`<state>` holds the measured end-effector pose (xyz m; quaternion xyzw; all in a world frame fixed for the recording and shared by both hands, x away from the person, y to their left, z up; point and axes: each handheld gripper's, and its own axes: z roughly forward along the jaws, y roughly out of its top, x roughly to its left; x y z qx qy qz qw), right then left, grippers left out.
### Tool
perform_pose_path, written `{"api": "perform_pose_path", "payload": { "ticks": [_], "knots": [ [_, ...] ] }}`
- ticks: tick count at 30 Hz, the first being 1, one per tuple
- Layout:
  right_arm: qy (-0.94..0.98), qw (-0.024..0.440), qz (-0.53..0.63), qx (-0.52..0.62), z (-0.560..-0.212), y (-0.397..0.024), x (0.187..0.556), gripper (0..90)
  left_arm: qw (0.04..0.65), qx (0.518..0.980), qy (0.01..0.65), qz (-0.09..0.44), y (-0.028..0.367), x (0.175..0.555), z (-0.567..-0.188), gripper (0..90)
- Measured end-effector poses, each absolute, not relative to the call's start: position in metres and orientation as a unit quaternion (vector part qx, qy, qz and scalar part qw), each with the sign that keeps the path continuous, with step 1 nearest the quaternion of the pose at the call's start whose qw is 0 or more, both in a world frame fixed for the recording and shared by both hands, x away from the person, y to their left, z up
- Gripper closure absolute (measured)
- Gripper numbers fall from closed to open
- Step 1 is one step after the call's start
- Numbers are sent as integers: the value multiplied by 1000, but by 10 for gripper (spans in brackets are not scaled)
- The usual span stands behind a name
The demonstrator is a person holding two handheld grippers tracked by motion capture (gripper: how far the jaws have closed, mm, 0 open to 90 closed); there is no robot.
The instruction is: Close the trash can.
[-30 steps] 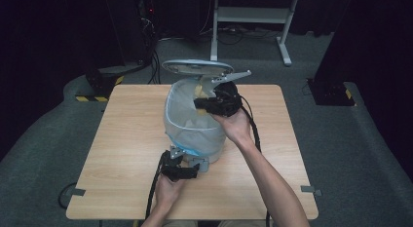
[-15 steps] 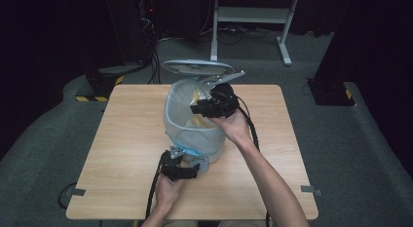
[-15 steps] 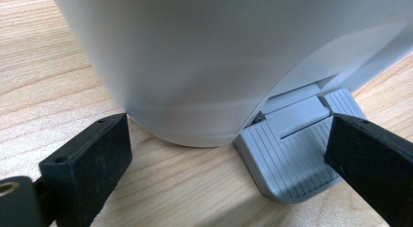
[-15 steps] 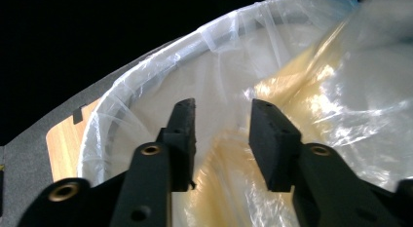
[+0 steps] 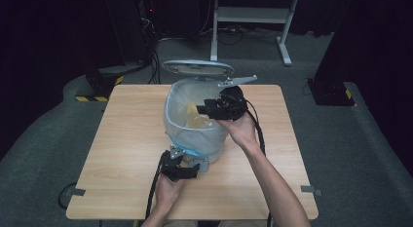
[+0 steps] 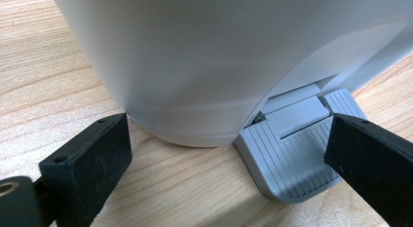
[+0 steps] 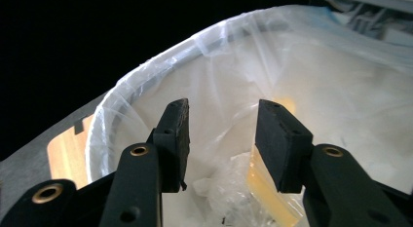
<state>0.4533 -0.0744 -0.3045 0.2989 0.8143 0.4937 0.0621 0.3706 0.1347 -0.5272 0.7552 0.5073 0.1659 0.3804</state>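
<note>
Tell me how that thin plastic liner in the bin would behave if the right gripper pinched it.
The liner is probably floppy: it wrinkles and drapes over the bin's rim. It looks thin and translucent, so likely very light and apt to tear or slip. The right gripper, open above it, would probably bunch it.

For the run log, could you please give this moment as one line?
bin lid up | left tongs open at pedal | right tongs open, empty, over liner

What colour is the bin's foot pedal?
Grey, with fine ribbed lines; the pedal shows best in the left gripper view.
</note>
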Motion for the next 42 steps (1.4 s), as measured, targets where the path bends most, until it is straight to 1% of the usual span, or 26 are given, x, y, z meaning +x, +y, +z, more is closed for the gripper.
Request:
{"api": "perform_pose_path", "payload": {
  "ticks": [8,28,35,42],
  "knots": [
    [795,78,517,307,-305,-92,446,522,381,756,507,166,135,371,-527,33],
    [779,80,535,316,-314,-119,436,511,381,755,507,166,135,371,-527,33],
    [774,96,541,315,-313,-128,429,507,381,755,507,166,135,371,-527,33],
    [769,100,546,319,-316,-137,424,505,381,755,507,166,135,371,-527,33]
  ]
}}
